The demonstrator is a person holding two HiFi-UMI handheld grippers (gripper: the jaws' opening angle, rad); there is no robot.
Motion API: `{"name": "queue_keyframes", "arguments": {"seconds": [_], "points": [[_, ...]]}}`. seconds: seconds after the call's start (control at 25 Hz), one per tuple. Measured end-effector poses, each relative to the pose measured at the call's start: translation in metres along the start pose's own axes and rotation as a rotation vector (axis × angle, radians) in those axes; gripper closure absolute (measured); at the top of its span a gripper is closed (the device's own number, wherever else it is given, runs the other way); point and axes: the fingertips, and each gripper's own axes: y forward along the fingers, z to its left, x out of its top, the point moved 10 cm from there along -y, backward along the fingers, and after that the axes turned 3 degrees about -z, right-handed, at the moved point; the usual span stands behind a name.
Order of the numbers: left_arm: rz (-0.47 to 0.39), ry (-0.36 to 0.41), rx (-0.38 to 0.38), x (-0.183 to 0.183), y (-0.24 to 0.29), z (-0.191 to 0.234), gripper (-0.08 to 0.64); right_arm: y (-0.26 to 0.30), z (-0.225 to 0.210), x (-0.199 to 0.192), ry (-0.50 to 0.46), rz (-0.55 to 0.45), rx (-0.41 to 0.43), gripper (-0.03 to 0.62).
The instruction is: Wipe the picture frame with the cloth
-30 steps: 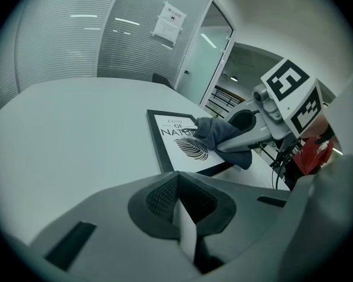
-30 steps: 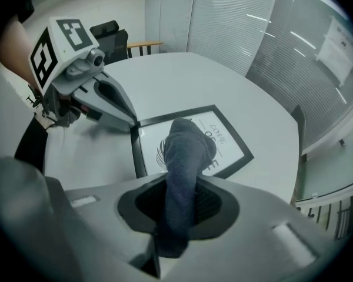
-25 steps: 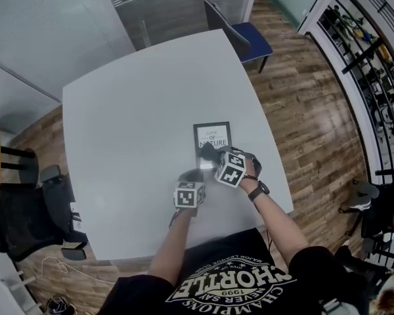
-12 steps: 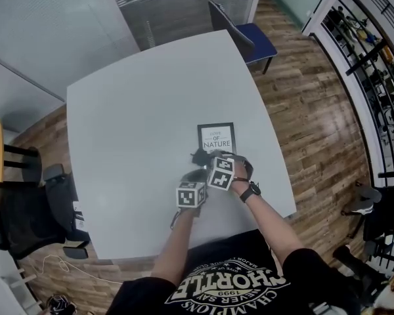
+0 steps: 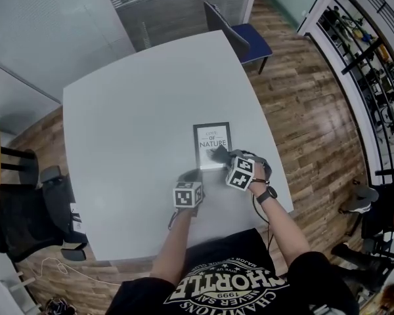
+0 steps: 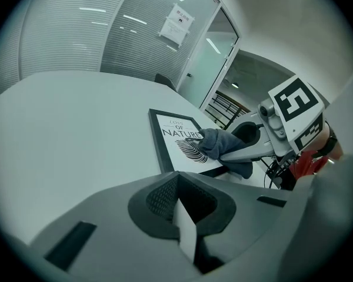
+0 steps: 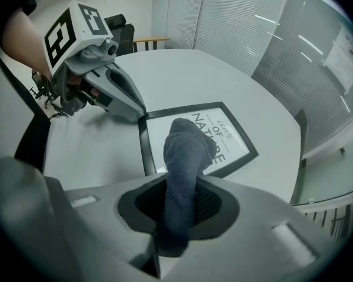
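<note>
**Observer:** Where is the frame, and what is each gripper doing?

**Operator:** The picture frame (image 5: 212, 144) lies flat on the grey table (image 5: 131, 110), towards the near right side, print facing up. My right gripper (image 7: 179, 216) is clamped on a bunched dark grey cloth (image 7: 183, 151). The cloth's free end droops onto the lower part of the glass, near the frame's bottom edge. My left gripper (image 6: 182, 216) has its jaws pressed together with nothing between them. Its tip sits at the frame's near left corner. I cannot tell whether it actually touches the frame.

**Observer:** What could go wrong from here?

**Operator:** Mostly, I think, the frame could slide. The tabletop looks smooth. If the left tip is only beside the corner and not bearing on it, a dragging stroke could push the frame or turn it. Second, only a narrow bunch of cloth is pinched, so friction on the glass might tug it loose. Third, if the cloth folds aside, the hard jaw ends could meet the glass and scratch it. I would press lightly and stroke towards the braced corner.
</note>
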Motion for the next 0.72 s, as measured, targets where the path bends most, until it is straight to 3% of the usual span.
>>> {"name": "queue_keyframes", "arguments": {"seconds": [0.32, 0.56, 0.72], "points": [[-0.001, -0.001, 0.006, -0.001, 0.000, -0.002, 0.555, -0.007, -0.002, -0.008, 0.060, -0.029, -0.015, 0.517], [0.004, 0.016, 0.001, 0.000, -0.001, -0.001, 0.555, -0.005, 0.020, 0.039, 0.035, -0.138, 0.066, 0.517], [-0.002, 0.002, -0.005, -0.001, -0.002, -0.001, 0.555, 0.008, 0.034, 0.066, 0.001, -0.158, 0.098, 0.517]]}}
